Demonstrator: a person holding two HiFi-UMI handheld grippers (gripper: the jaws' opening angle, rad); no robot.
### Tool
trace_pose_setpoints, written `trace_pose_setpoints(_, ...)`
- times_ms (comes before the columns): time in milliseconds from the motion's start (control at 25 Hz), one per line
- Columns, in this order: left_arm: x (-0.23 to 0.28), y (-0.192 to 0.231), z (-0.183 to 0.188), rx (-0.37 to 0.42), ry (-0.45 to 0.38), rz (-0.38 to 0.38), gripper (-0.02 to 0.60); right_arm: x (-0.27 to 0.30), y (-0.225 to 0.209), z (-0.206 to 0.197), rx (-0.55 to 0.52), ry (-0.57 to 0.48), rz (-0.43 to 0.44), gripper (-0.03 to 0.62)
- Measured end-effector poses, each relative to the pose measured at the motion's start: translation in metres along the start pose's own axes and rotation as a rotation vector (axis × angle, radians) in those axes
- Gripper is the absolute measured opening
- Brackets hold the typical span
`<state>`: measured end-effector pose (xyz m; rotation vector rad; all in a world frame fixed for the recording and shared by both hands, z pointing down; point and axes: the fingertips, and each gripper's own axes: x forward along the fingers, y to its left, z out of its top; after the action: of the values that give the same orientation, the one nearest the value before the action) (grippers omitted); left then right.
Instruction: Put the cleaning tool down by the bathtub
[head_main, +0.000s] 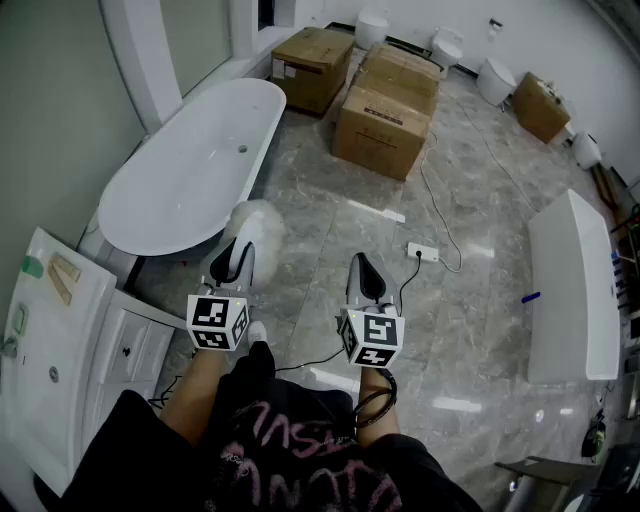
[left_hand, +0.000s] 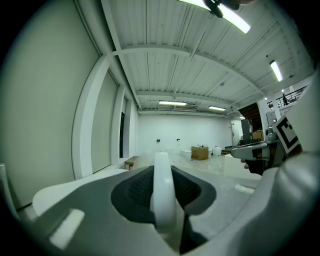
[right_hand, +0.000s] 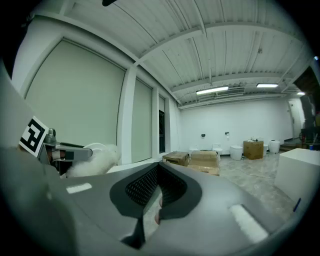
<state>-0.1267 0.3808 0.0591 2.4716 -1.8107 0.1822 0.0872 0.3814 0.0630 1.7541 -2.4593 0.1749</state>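
1. Left gripper (head_main: 238, 256): my fingers are clamped on the white handle (left_hand: 162, 190) of the cleaning tool (head_main: 258, 224). Its fluffy white head is held up over the floor (head_main: 330, 210), near the bathtub's near end.
2. Right gripper (head_main: 362, 270): my fingers are together with nothing between them, held beside the left gripper and apart from it.
3. Bathtub (head_main: 190, 170): white, freestanding, at the left wall. A drain fitting (head_main: 242, 150) shows in its basin.
4. Vanity cabinet (head_main: 70, 330): white, at lower left, just beside the tub's near end.
5. Cardboard boxes (head_main: 385, 110): several, closed, on the floor beyond the tub.
6. Toilets (head_main: 495, 80): white, along the far wall.
7. Power strip (head_main: 422, 252): on the floor ahead of the right gripper, with a cable (head_main: 450, 215) running away from it.
8. Long white unit (head_main: 572, 290): at the right, with a small blue item (head_main: 530, 297) at its edge.
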Motion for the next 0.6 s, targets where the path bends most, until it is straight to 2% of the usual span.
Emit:
trace_pose_setpoints(320, 0.003, 0.006, 0.0, 0.027, 0.002, -0.008, 0.088, 0.008, 0.006, -0.002, -0.014, 0.005, 0.001, 0.011)
trace_pose_setpoints(600, 0.005, 0.013, -0.006, 0.01, 0.012, -0.01, 0.088, 0.012, 0.012, -0.004, -0.016, -0.004, 0.006, 0.012)
